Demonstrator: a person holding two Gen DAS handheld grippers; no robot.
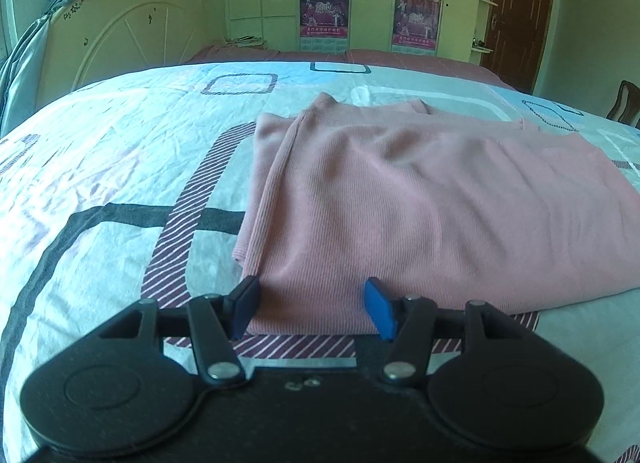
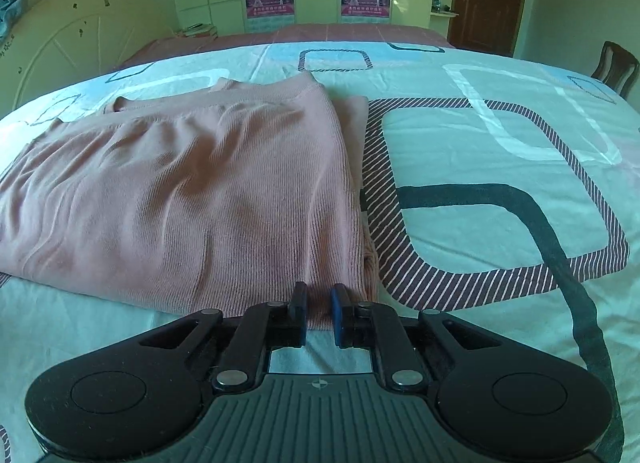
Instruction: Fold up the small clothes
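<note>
Grippers first: the left gripper (image 1: 312, 305) sits low at the near hem of the pink garment (image 1: 420, 199), fingers spread wide, one black pad (image 1: 246, 303) at the cloth's near-left corner and the blue pad (image 1: 380, 309) further along the hem. Nothing is pinched there. The jaws simply straddle the edge.

Over to the right gripper (image 2: 319, 309), and it's a different story: fingers drawn in narrow with a strip of pink garment (image 2: 180, 191) between them at the near-right corner. Whether the pads actually bite the fabric or just flank it, I cannot tell from this angle.

Outward now: the garment lies flat on the patterned bedsheet (image 2: 500, 167), already doubled over in layers, its ribbed waistband or hem (image 2: 256, 97) on the far side. It stretches straight ahead of both tools, and its longer side looks to run left to right between the two grippers.

So each hand owns one near corner, equally close. My read: the next fold likely carries this near edge forward toward the far edge, and the left side needs to close before anything lifts, or that corner will drag behind.
</note>
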